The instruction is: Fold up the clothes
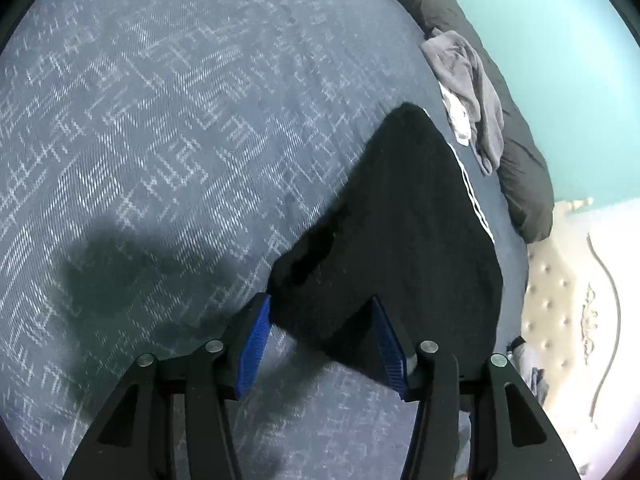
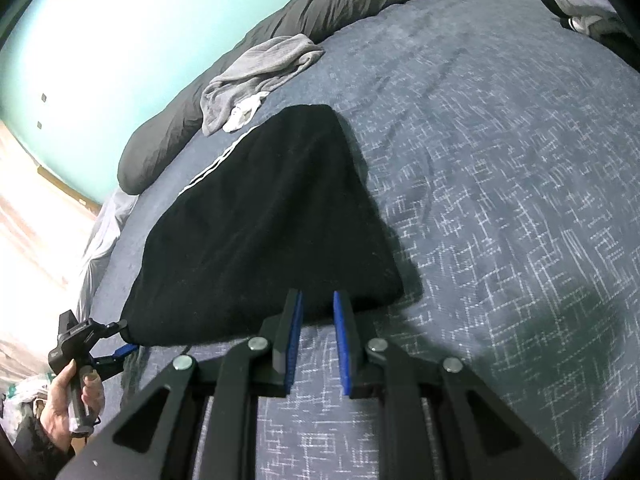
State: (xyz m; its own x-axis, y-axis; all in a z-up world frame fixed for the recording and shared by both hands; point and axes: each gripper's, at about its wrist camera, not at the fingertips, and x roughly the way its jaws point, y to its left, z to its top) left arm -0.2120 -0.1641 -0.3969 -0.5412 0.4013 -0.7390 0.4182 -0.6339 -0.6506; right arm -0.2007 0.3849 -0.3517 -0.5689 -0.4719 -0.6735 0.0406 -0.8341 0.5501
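Folded black pants with white side stripes (image 1: 400,216) (image 2: 256,216) lie on the blue patterned bedspread (image 1: 160,120) (image 2: 500,160). My left gripper (image 1: 320,299) is open, its blue pads wide apart around the garment's near corner without pressing it. In the right wrist view a hand holds that left gripper (image 2: 122,338) at the garment's near left corner. My right gripper (image 2: 318,293) has its pads close together, pinching the near edge of the pants. That edge looks slightly raised and casts a shadow on the bed.
A crumpled grey garment with a white item (image 1: 468,92) (image 2: 256,76) lies beyond the pants against a long dark grey pillow (image 1: 520,184) (image 2: 168,136) by the teal wall. More clothes (image 2: 580,12) sit at the far corner. A cream tufted panel (image 1: 560,300) borders the bed.
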